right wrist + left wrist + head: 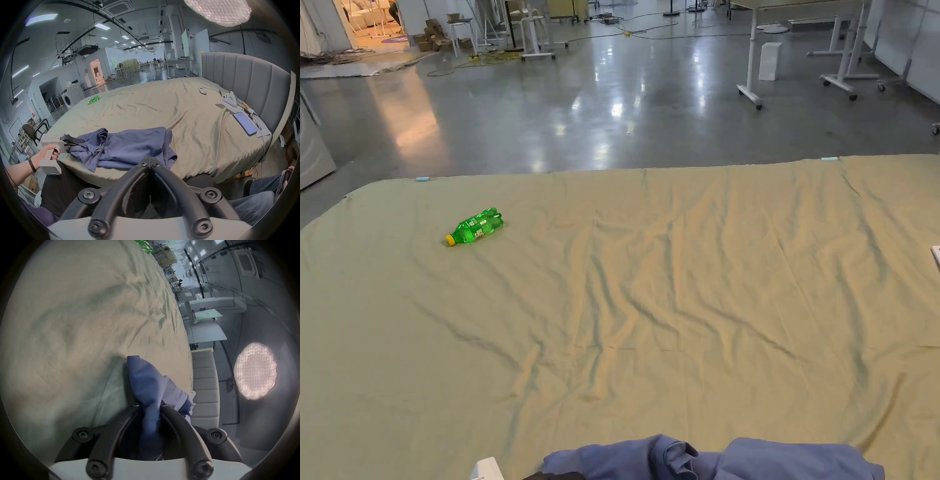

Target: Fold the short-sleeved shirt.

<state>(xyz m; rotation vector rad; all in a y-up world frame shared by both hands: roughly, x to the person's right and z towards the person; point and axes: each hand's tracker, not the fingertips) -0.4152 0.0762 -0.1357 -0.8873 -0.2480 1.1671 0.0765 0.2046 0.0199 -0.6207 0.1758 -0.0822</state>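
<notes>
A blue short-sleeved shirt (129,146) lies crumpled at the near edge of a bed with a beige sheet (170,105); its top shows at the bottom of the head view (737,462). My left gripper (150,405) is shut on a bunched fold of the shirt (146,382). From the right gripper view, that left gripper (76,142) holds the shirt's left end, with a hand on its handle. My right gripper (149,163) hangs shut and empty just off the bed's near edge, in front of the shirt.
A green bottle (475,227) lies on the sheet at the far left. A phone (245,123), a white device (229,99) and a remote (203,91) lie near the grey headboard (243,73). A person's legs in jeans (256,199) are at the right.
</notes>
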